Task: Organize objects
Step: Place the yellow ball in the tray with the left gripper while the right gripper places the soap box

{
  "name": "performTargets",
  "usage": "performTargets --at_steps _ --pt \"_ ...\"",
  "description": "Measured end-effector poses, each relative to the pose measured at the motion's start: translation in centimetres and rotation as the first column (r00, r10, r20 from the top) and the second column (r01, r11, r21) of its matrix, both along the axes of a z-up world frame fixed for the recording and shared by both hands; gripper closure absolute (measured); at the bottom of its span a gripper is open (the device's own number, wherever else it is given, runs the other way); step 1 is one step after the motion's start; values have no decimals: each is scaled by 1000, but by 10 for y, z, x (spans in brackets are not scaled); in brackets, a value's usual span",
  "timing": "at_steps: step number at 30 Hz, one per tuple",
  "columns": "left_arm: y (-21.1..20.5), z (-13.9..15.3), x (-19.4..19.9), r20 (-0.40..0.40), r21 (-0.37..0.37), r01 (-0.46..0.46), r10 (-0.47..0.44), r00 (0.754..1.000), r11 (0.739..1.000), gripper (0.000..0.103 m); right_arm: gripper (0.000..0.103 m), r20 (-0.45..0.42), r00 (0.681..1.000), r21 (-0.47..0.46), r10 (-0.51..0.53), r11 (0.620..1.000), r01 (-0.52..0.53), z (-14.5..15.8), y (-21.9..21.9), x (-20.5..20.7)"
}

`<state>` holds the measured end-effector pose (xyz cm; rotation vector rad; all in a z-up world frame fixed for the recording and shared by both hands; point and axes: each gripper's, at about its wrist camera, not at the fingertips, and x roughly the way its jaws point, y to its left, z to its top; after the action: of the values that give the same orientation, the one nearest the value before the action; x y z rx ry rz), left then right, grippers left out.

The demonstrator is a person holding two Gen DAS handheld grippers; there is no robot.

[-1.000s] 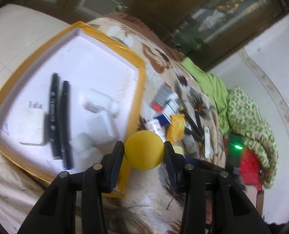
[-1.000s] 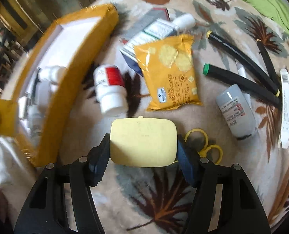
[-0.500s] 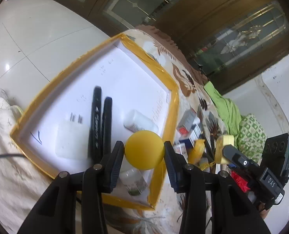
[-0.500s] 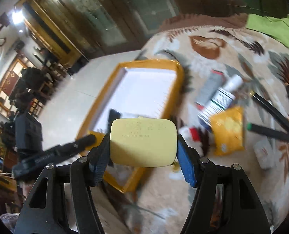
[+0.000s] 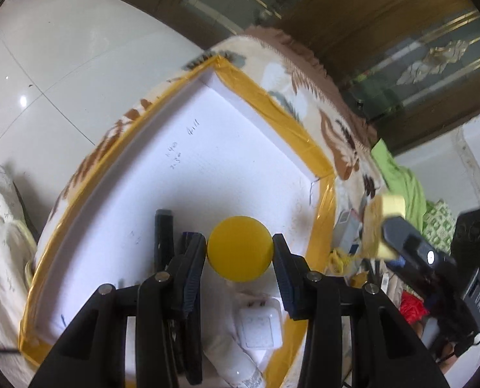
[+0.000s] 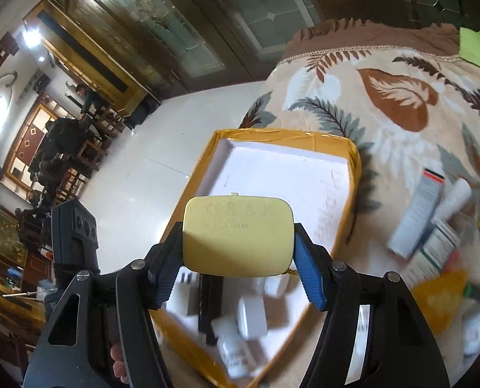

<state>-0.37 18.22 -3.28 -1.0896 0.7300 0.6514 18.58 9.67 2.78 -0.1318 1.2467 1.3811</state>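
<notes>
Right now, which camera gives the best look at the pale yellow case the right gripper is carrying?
The right wrist view: the yellow case fills the middle, sharp enough to read its embossed marks, clamped in the right gripper. The left wrist view catches only a blurred edge of it, beside the tray.

Counts: one tray (image 6: pixel 207 158). Inside it were two black markers (image 5: pixel 163 236), one white charger (image 5: pixel 261 326), and at least one white bottle (image 5: pixel 236 368). One yellow ball (image 5: pixel 239 249) and one yellow case (image 6: pixel 238 234) hung over the tray, one per gripper.
</notes>
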Motion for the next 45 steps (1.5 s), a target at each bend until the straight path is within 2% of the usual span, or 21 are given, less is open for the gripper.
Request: performTargets --at_steps 4,11,14,17,20,24,28,30,36,39,41,43,45 --pt "3 -13 14 -78 13 37 -36 996 999 61 38 -6 1000 -20 -7 1000 7 -13 19 6" --pt "-10 -13 10 -106 94 59 -48 993 994 61 38 -26 1000 -43 12 999 -13 -30 45 2" --pt "-13 -13 7 -101 94 59 -49 994 994 61 38 30 999 -37 31 999 -30 -23 53 -7" --pt "-15 -13 4 -97 97 56 -46 994 994 61 38 8 1000 -71 25 997 -24 -35 57 -7" --pt "-17 -13 3 -109 110 59 -47 993 992 61 38 27 1000 -98 9 995 -7 -46 55 -4" --pt "-21 -11 8 -148 143 80 -59 987 986 61 38 75 997 -129 -2 992 12 -52 49 -1" --pt "-23 -10 12 -194 183 90 -53 979 979 61 38 84 996 -175 0 984 15 -61 52 -1" --pt "-21 -10 12 -189 182 82 -47 981 980 61 38 83 997 -191 3 982 13 -68 54 -4" --pt "-21 -10 13 -194 190 81 -44 980 978 61 38 174 985 -225 17 974 23 -71 59 -15" --pt "-20 -9 12 -193 192 73 -35 981 979 59 38 188 982 -235 12 972 33 -72 60 -16" --pt "-19 -11 9 -206 184 54 -15 978 981 46 38 191 982 -240 9 970 38 -72 61 -16" --pt "-15 -16 6 -183 134 32 -8 983 991 42 38 203 979 -251 13 967 39 -73 62 -17" --pt "-11 -18 0 -124 85 -3 14 992 996 40 38 215 976 -258 17 965 40 -73 63 -19"
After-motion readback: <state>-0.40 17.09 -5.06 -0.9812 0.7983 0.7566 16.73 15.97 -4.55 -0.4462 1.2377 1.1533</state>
